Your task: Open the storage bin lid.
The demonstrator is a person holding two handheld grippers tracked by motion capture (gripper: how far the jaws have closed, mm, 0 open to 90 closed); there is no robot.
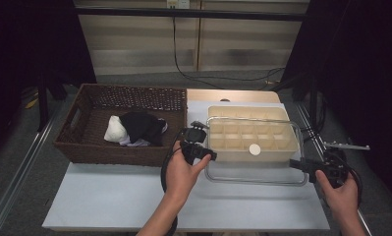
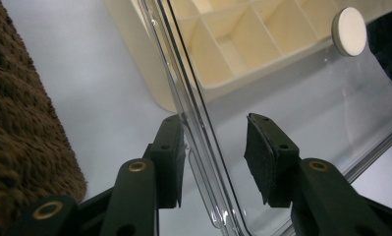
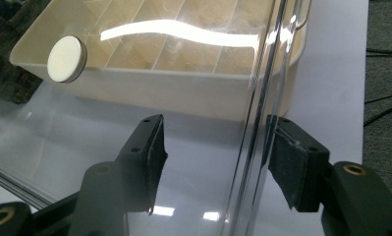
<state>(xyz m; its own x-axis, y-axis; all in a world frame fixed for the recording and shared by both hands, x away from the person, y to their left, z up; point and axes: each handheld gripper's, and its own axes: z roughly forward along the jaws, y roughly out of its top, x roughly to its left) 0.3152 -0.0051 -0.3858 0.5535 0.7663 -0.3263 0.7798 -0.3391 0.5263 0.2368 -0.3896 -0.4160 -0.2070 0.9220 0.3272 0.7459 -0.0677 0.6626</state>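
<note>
A cream box (image 1: 282, 146) divided into several compartments stands on the white table top. Its clear lid (image 1: 255, 174) tilts out from the box's near side and carries a round white knob (image 1: 254, 149). My left gripper (image 1: 203, 152) straddles the lid's left rim (image 2: 198, 128) with the jaws apart. The rim lies against the left pad and the right pad stands clear. My right gripper (image 1: 293, 164) straddles the lid's right rim (image 3: 255, 128). That rim runs close to the right pad, with a wide gap to the left one. The knob (image 2: 349, 31) (image 3: 66, 59) sits on the lid ahead of both.
A brown wicker basket (image 1: 85, 142) stands left of the box, holding a black garment (image 1: 142, 127) and a white one (image 1: 116, 130). The basket's side (image 2: 21, 128) is close to my left gripper. White table surface (image 1: 120, 196) lies in front. Cables (image 1: 223, 78) cross the floor behind.
</note>
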